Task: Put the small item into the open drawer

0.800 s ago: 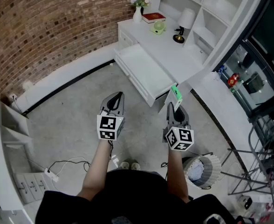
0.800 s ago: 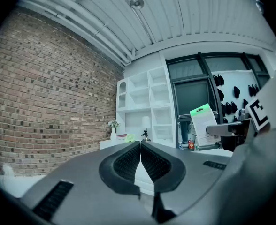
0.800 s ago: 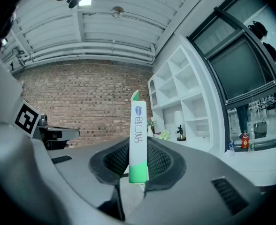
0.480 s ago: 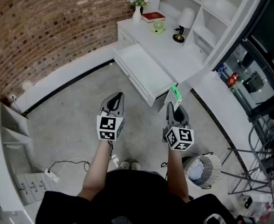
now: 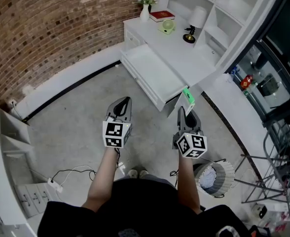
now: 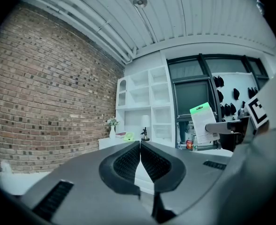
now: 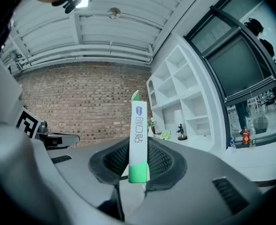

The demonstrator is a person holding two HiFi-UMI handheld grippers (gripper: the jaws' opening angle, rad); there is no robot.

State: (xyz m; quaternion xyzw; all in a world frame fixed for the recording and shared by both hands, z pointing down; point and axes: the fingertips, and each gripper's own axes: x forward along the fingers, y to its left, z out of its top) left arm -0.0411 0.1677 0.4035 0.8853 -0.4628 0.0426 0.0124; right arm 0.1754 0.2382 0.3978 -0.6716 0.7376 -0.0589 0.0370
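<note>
**Head view, with both tool views: the small item in transit toward the open drawer**

Head view shows the person standing on the floor in front of a white desk [image 5: 187, 58], whose open drawer [image 5: 152, 73] is pulled out toward them and looks bare inside. The right tool [image 5: 183, 110] is closed partway on the small item [image 5: 187, 97], a flat white-and-green packet. In the right tool view the packet stands upright and edge-on between the two ribbed pads. Its green lower end is seated between them, and its printed upper part rises clear of the tips. The left tool [image 6: 140, 159] has its jaws together with nothing between them, and it hangs over the floor well apart from the drawer.

The step in hand is judged to be the carry: the item is grasped but not yet over the drawer. From above, the packet appears just beside the drawer's near right corner, outside its front wall; its height above the drawer cannot be told.

The next move calls for taking the right tool forward and to the left until the packet is above the drawer's bare floor. It should then be lowered past the front wall, and the jaws parted only once the packet is inside. The left tool has no evident part in this.
</note>
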